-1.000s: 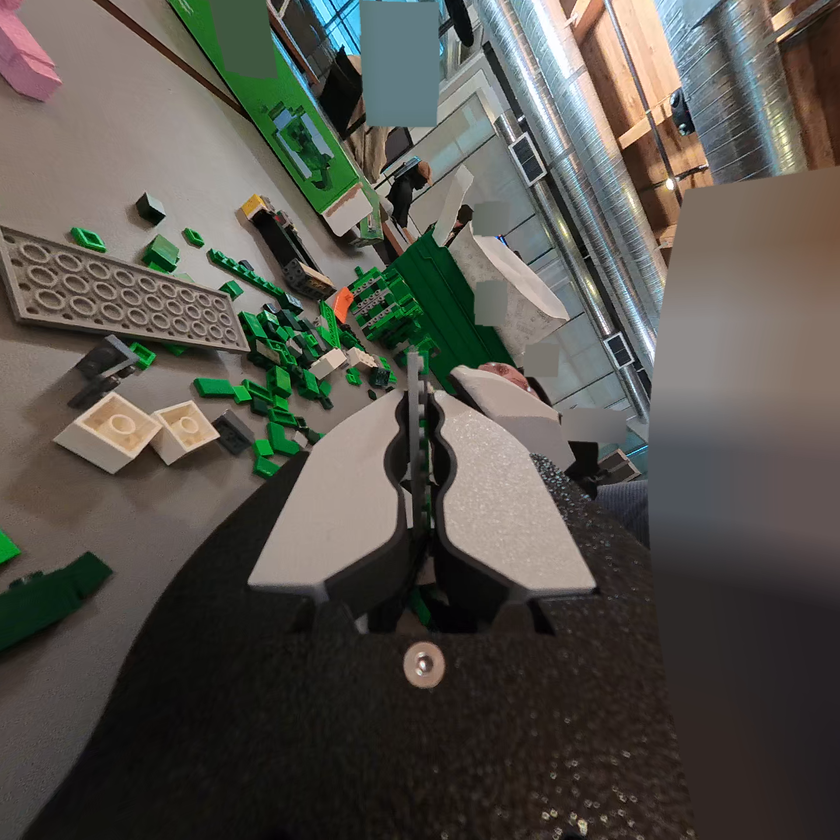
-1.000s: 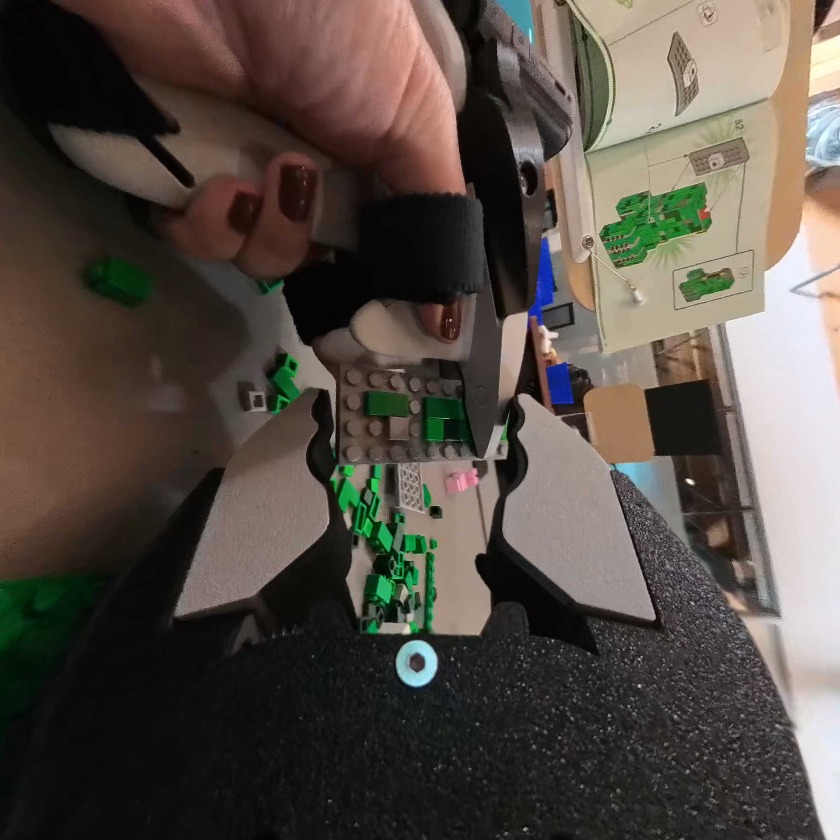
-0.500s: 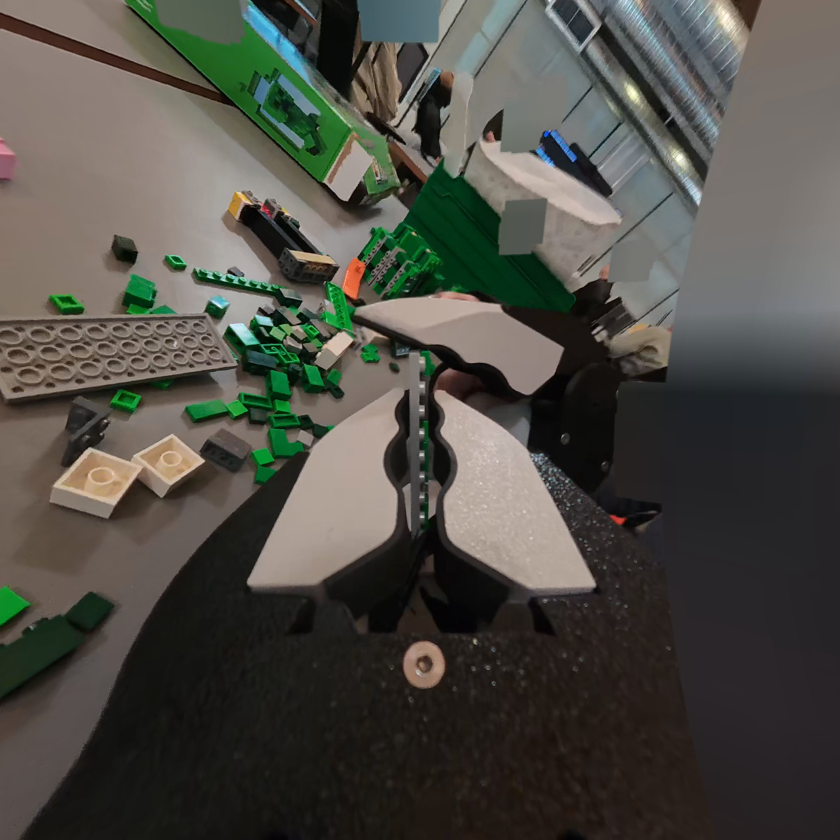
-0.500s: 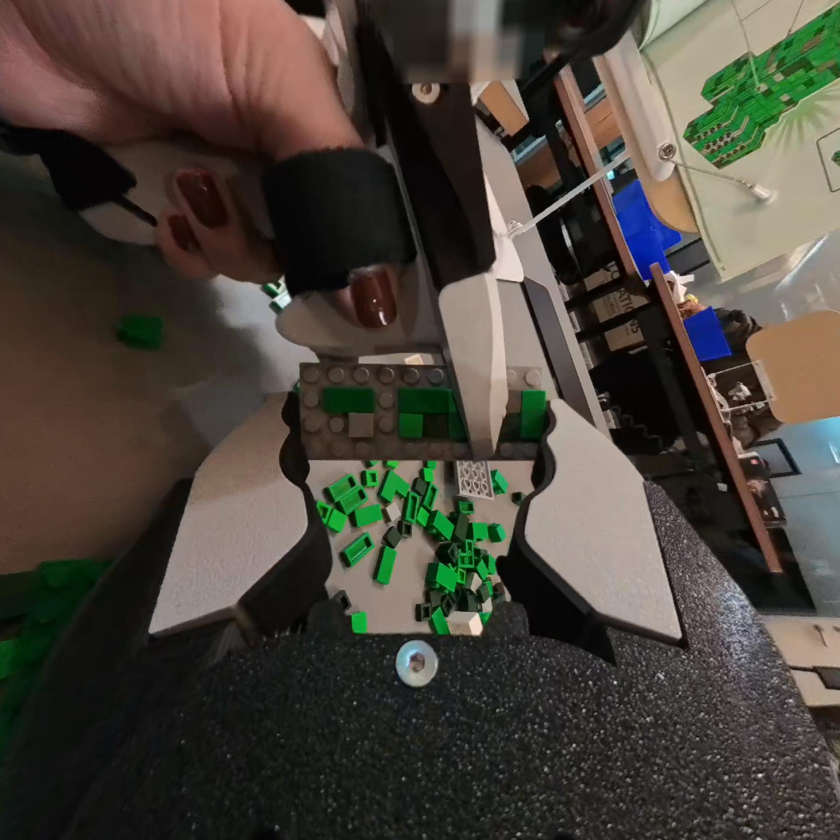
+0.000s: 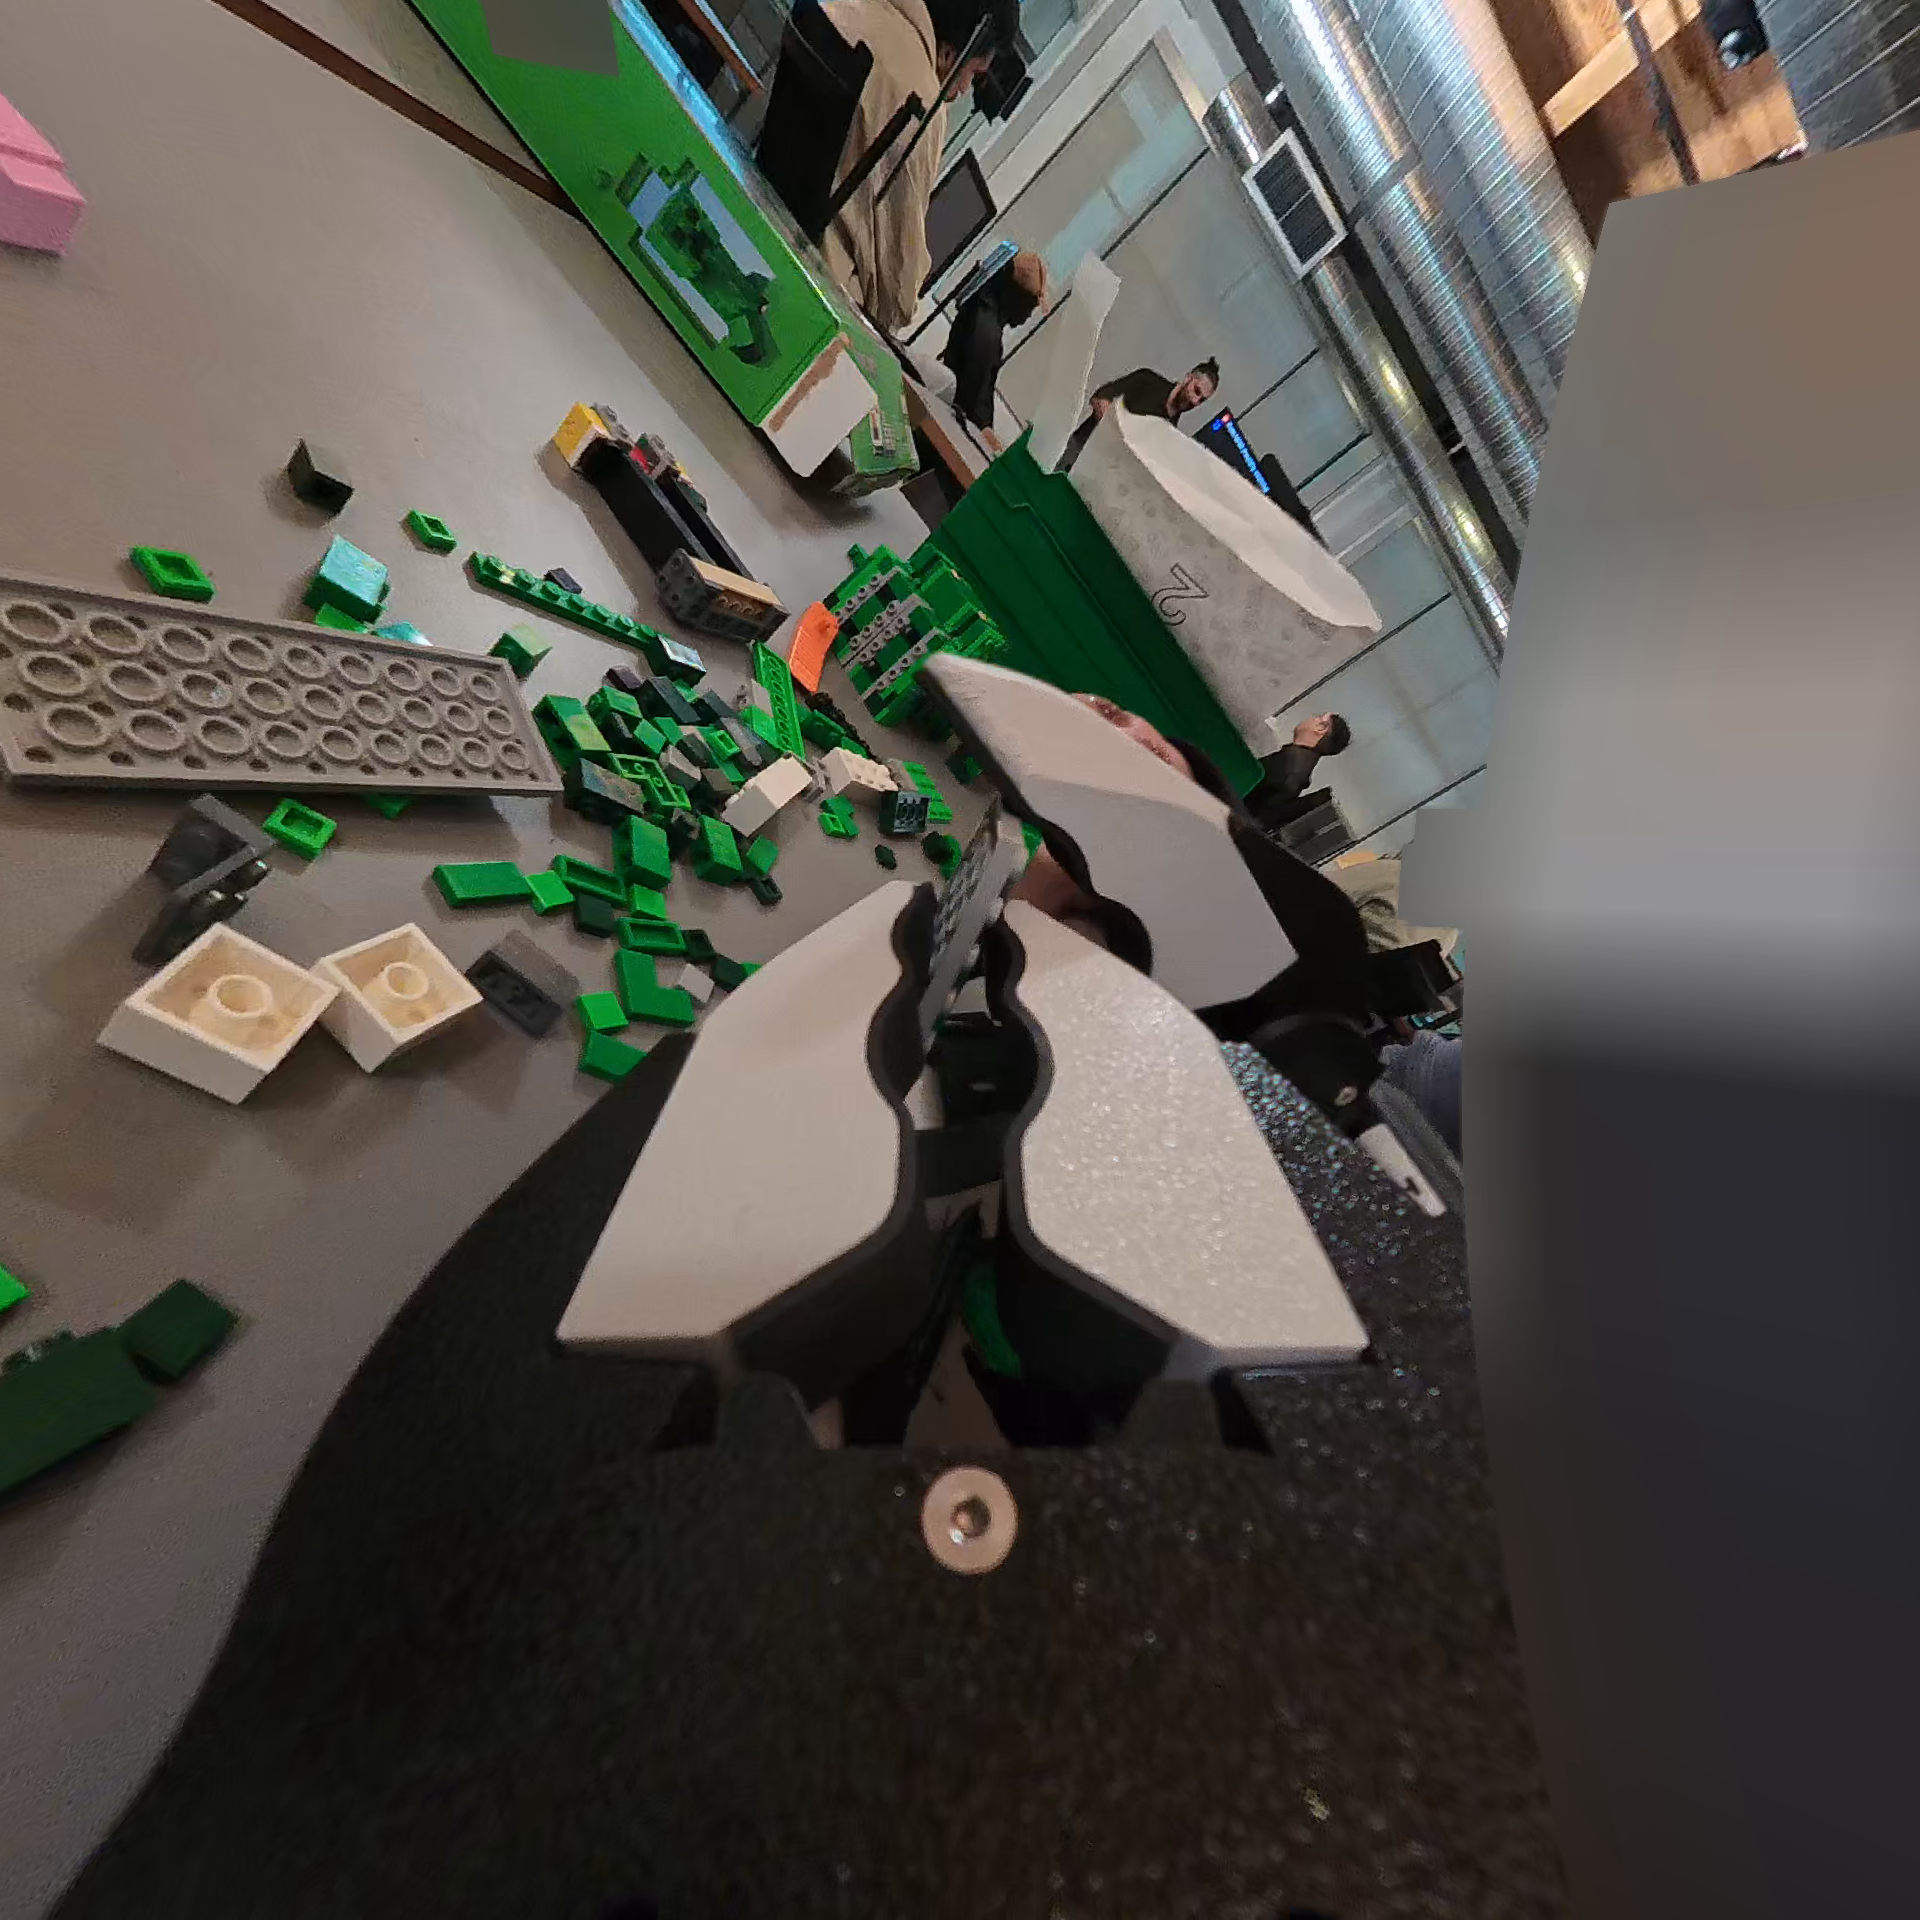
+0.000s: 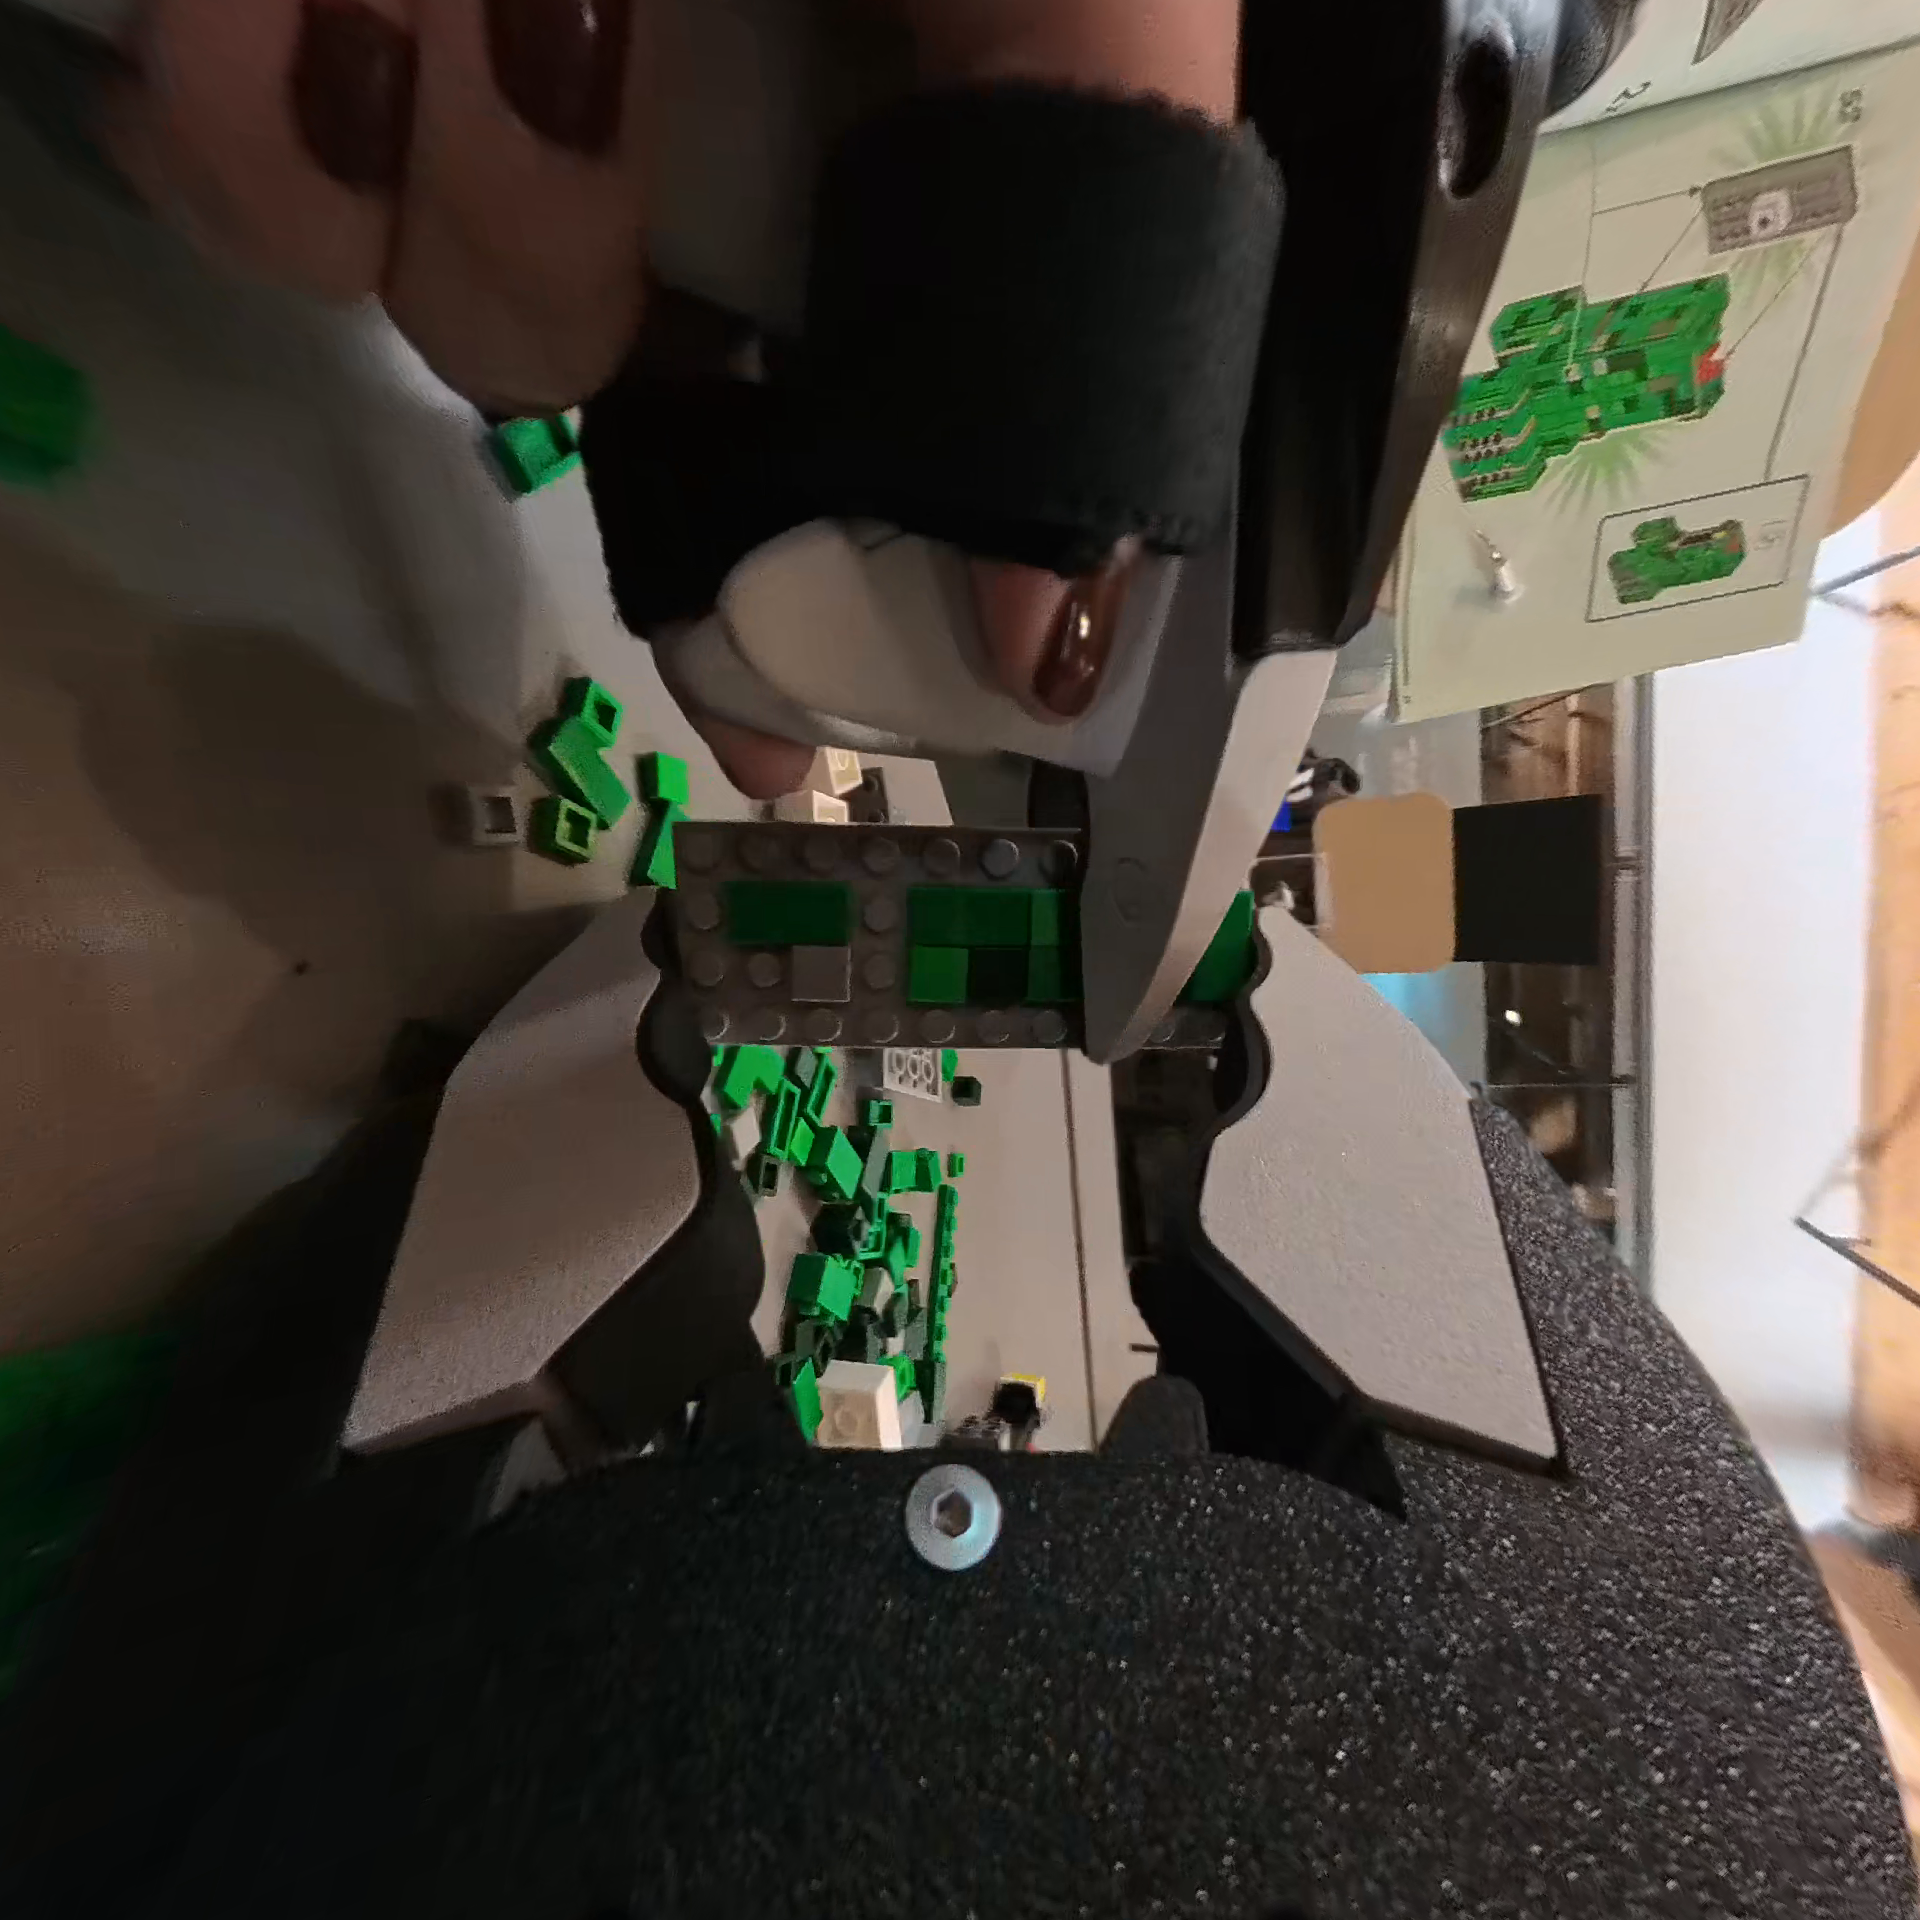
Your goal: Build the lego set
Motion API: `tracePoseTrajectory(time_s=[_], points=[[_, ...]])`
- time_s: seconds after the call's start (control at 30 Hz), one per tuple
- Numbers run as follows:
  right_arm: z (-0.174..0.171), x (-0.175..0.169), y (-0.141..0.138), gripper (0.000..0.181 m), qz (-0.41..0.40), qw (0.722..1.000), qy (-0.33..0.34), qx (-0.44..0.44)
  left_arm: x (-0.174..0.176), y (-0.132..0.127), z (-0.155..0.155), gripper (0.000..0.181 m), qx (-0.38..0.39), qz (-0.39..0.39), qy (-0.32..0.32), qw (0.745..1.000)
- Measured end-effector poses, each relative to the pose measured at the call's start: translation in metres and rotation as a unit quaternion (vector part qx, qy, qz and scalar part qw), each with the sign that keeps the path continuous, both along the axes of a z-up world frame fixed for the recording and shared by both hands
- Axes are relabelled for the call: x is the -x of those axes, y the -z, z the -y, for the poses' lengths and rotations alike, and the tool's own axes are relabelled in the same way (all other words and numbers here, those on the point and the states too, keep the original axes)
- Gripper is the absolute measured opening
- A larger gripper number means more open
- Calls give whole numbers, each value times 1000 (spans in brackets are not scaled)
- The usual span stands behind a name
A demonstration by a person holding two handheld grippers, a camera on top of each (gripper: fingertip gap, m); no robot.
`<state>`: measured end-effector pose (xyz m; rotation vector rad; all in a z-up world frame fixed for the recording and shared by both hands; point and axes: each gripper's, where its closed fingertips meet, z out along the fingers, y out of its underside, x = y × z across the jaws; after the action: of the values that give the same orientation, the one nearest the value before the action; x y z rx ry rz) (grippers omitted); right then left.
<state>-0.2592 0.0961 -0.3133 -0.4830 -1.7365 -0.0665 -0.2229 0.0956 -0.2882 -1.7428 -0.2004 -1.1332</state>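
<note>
A small grey plate point(image 6: 790, 997) with green tiles point(image 6: 966, 945) on its studs is held in the air between both grippers. My left gripper point(image 5: 961, 914) is shut on it; in the left wrist view I see the plate point(image 5: 971, 883) edge-on and tilted. My right gripper point(image 6: 951, 971) spans the plate lengthwise, with a fingertip pressed on each short end. The left gripper's finger point(image 6: 1143, 894) crosses the plate's right part. One right finger point(image 5: 1101, 821) shows just beyond my left fingertips. A hand point(image 6: 499, 208) holds the left gripper.
On the grey table lie a long grey plate point(image 5: 249, 707) upside down, two white bricks point(image 5: 218, 1008), a pile of green pieces point(image 5: 644, 831), a pink brick point(image 5: 31, 197) and dark green pieces point(image 5: 73, 1382). A green box point(image 5: 707, 249) stands behind. An instruction booklet point(image 6: 1621, 395) hangs at right. Only a small space, under 4 cm, lies between the two pairs of fingers.
The right gripper's fingertips have closed in on the plate's two ends. The plate has tilted in the left gripper's grip. Both views have swung.
</note>
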Motion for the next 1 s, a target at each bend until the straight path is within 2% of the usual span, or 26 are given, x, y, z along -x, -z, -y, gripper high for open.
tracePoseTrajectory(time_s=[0.03, 0.77, 0.8, 0.83, 0.87, 0.9, 0.93, 1.0], points=[[-1, 1, 0, 97, -2, 1000, 2, -8, 0, 0, 0, 10, 0, 7, 0, 1000], [-7, 4, -9, 97, -41, 990, 7, -134, 4, -5, -4, 12, -5, 105, 3, 994], [-1, 1, -14, 85, -62, 985, -8, -161, 14, -7, -7, 11, -10, 113, -26, 993], [7, -5, -26, 23, -99, 973, -26, -207, 33, -9, -6, 6, -17, 137, -54, 989], [14, -6, -28, 4, -107, 963, -50, -240, 40, -17, 1, 5, -28, 200, -31, 979], [13, -4, -22, 4, -92, 970, -48, -219, 43, -13, 4, 5, -23, 196, -36, 980], [9, -3, -18, 7, -82, 978, -37, -187, 40, -8, 4, 5, -12, 158, -37, 987], [-3, 0, -21, 25, -82, 984, -10, -158, 31, -3, 0, 6, -1, 91, -34, 995]])
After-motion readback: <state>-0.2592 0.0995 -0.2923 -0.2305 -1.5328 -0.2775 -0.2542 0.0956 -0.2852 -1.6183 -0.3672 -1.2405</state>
